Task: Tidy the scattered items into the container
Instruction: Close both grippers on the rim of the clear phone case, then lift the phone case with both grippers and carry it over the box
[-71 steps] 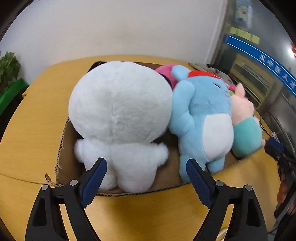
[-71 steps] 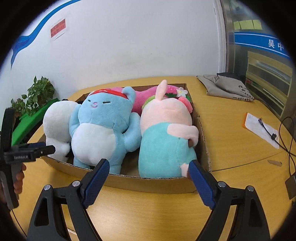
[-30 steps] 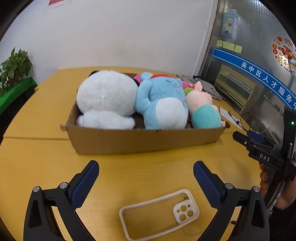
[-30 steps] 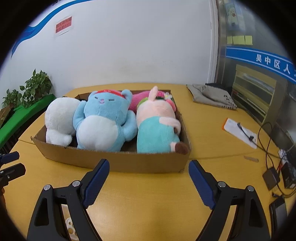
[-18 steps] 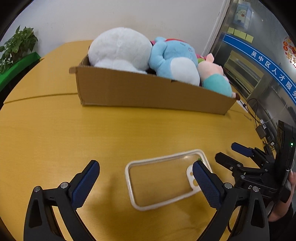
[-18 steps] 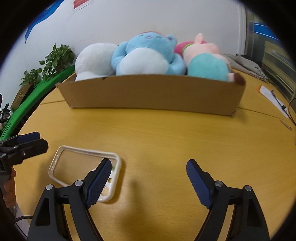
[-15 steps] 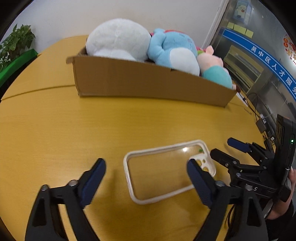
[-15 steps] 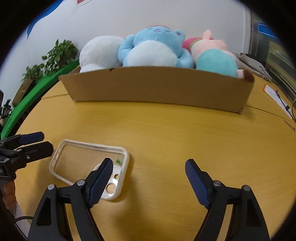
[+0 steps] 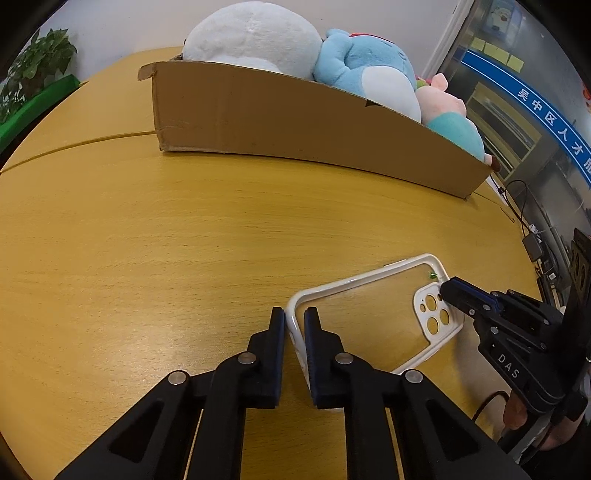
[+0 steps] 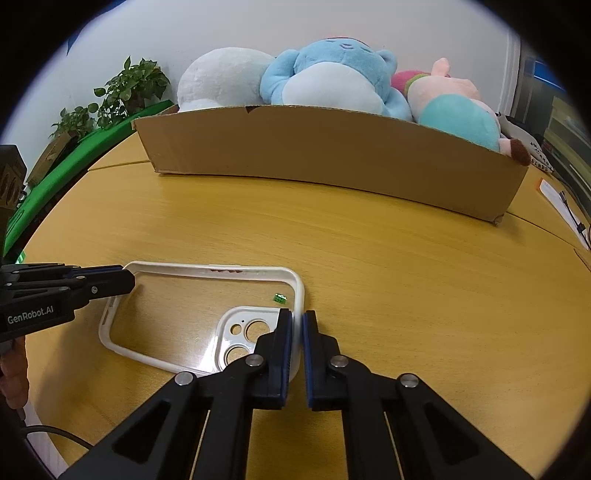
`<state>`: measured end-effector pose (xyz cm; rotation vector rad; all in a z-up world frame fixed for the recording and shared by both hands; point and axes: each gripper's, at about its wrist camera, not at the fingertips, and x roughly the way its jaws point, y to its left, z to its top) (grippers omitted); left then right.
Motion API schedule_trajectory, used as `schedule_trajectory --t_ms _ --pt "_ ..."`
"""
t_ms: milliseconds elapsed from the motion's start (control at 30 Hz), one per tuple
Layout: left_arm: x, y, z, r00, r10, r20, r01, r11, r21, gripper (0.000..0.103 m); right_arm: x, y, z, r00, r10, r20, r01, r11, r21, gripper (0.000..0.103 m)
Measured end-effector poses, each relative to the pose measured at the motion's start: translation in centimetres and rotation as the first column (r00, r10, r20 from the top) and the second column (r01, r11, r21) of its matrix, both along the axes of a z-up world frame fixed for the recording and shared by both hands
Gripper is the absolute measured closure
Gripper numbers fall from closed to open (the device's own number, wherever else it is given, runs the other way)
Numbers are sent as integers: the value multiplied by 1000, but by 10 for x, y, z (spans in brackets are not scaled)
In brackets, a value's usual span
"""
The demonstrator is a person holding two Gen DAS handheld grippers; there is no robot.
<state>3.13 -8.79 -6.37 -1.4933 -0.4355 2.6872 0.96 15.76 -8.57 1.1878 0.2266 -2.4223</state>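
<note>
Yellow wood-grain table [image 9: 184, 229] fills both views, with a thin seam running across it near the far side. Behind it stands a plain white wall [image 10: 258, 26]; green potted plants [image 10: 125, 88] sit off the table's left end, and on the right are glass panels with a blue band [image 9: 546, 110] of white lettering. Papers and cables [image 10: 565, 206] lie at the table's far right.

On the far part of the table rests a long cardboard box [image 9: 295, 118], its long side facing the cameras. It holds a white plush toy [image 9: 251, 33], a blue plush toy [image 9: 362, 70] and a pink and teal plush toy [image 9: 450, 114], all rising above its rim.

Nearer, a clear phone case [image 9: 369, 317] with a white rim lies flat on the table, well apart from the box. Its long axis runs roughly across the table, along the box's long side, with the camera cut-out at the right-hand end.

Left gripper [image 9: 294, 325] has its jaws pressed onto the rim at the case's plain short end. Right gripper [image 10: 297, 328] pinches the rim at the camera end, beside the cut-out. A bit of hand [image 10: 14, 373] shows behind the left tool.
</note>
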Motion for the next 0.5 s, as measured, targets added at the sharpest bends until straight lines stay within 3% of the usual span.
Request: schedule_trajectory --t_ms 300,500 --pt "-7 2 20 998 -21 -59 21 1000 1 94 1 3 18 999 -16 -45 16 1000 8 97" --pt "-22 5 58 990 -44 -131 40 999 -32 94 -5 6 42 995 -43 -92 41 999 -20 97"
